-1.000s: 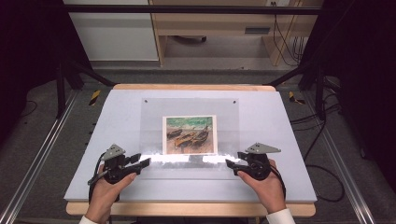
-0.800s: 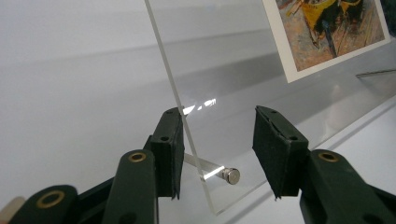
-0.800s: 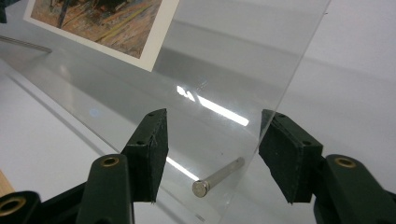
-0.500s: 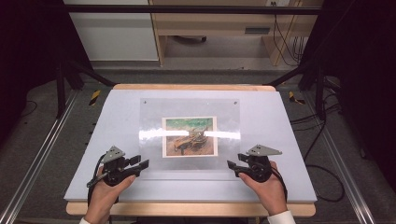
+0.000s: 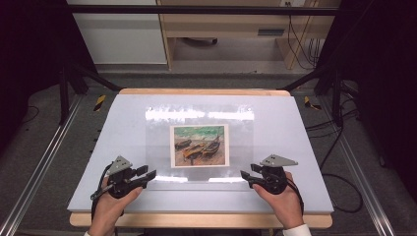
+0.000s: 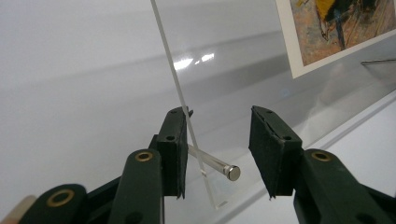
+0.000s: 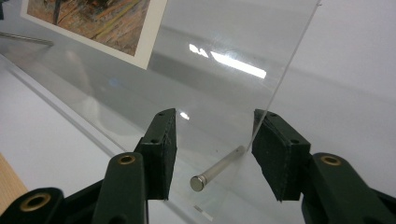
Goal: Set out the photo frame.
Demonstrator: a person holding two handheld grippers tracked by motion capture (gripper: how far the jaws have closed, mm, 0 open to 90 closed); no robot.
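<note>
A clear acrylic sheet [image 5: 236, 142] lies over a small print of boats on a beach [image 5: 199, 145] on the white table top [image 5: 295, 147]. My left gripper [image 5: 149, 174] is at the sheet's near left corner and my right gripper [image 5: 244, 173] at its near right corner. In the left gripper view the jaws [image 6: 219, 112] straddle a short metal pin [image 6: 212, 164] that passes through the sheet corner, and a gap shows beside the pin's head. The right gripper [image 7: 215, 113] straddles a similar pin [image 7: 217, 169], also with a gap. Both pairs of jaws have just been closing, with the pins between them.
The white top rests on a wooden board [image 5: 196, 220] whose edge shows at front and back. Metal rails [image 5: 39, 162] run along both sides on the floor. A cabinet and wooden furniture [image 5: 221, 29] stand beyond the table, and cables [image 5: 339, 172] trail at the right.
The bright glare on the clear sheet has moved from its near edge toward its far edge, so the sheet's tilt has changed. Both hands stay at the near corners.
</note>
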